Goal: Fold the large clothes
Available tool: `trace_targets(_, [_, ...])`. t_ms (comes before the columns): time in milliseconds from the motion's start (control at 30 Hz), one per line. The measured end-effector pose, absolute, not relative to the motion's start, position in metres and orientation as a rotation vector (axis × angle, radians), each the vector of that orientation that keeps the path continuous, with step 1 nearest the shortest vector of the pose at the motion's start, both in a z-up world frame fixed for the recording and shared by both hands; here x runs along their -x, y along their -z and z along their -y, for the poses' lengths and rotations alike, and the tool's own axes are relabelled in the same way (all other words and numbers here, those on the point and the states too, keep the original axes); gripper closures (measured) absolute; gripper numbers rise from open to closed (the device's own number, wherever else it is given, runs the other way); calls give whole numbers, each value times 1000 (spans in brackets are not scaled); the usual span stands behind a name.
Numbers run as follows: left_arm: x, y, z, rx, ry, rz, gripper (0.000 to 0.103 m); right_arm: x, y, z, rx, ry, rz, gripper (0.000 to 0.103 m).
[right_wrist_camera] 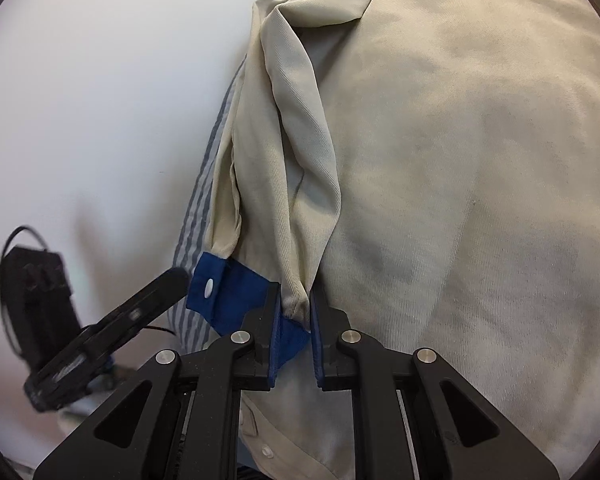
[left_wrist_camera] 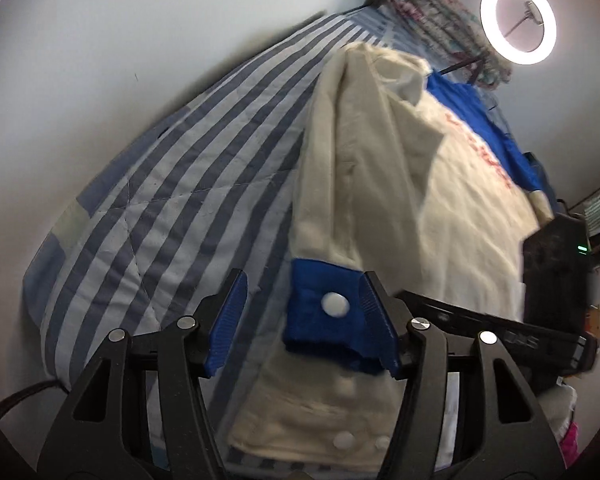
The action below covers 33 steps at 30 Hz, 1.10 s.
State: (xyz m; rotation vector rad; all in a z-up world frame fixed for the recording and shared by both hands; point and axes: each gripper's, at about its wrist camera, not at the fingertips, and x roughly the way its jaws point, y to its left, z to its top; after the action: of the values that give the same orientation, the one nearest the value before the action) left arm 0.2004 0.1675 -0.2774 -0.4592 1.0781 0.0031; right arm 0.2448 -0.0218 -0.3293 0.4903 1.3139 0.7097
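Observation:
A cream jacket point(left_wrist_camera: 412, 184) with blue collar and cuffs lies on a blue-and-white striped bedspread point(left_wrist_camera: 160, 184), one sleeve folded along its left side. That sleeve's blue cuff point(left_wrist_camera: 324, 312), with a white snap, sits between the jaws of my left gripper point(left_wrist_camera: 305, 284). The cuff touches the right pad and the left pad stands apart from it, so the gripper is open. In the right wrist view my right gripper point(right_wrist_camera: 295, 294) is shut on the sleeve's cream fabric, just above the same blue cuff point(right_wrist_camera: 228, 292). A black finger point(right_wrist_camera: 156, 292) of the left gripper reaches in beside the cuff.
A white wall point(left_wrist_camera: 100, 40) runs along the bed's far side. A lit ring light point(left_wrist_camera: 518, 20) and a heap of patterned cloth point(left_wrist_camera: 432, 12) are at the head of the bed. The right gripper's black body point(left_wrist_camera: 552, 264) stands over the jacket's right side.

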Motion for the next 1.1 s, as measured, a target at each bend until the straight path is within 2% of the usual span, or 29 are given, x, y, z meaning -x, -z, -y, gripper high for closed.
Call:
trace_targets(133, [-216,299,-169,492,-1,-1126,61,-245,321,27,-491,-717,-1306,92])
trace_targets(167, [-219,301,-169,495,8,-1122,69,-244,320,28,-489,-716,-1306,92])
trace_targets(200, [-222,302,-168,494,24,-1109,85,-244,320,28,-486,-715,-1306,92])
trace_targets(233, [-223,301,-166,493,45,-1097,92,-243,317,25,-483,-715,-1306,92])
trace_targets(300, [-229,302,-166,489,24,-1079,96,-242,316,24,-472,-717,-1301,91])
trace_targets(367, [-228,293,-167,492,6,-1049,98,-239,310,22,-460,-728,-1297,87])
trace_targets(567, [-210,232,-186,406,-61,-862,99,-238,264,42,-399,-751,-1156,87])
trace_targets(733, [-199,187,-191,349,-71,-731,99,-280,228,45,-381,-657,-1032,87])
trace_targets(867, [-200,166,-189,333,-41,-684,99,-319,236,21,-343,-606,-1019,87])
trace_targets(1100, [-193,156,-207,353,-3,-666,100,-356,291,-20,-345,-554,-1117,87])
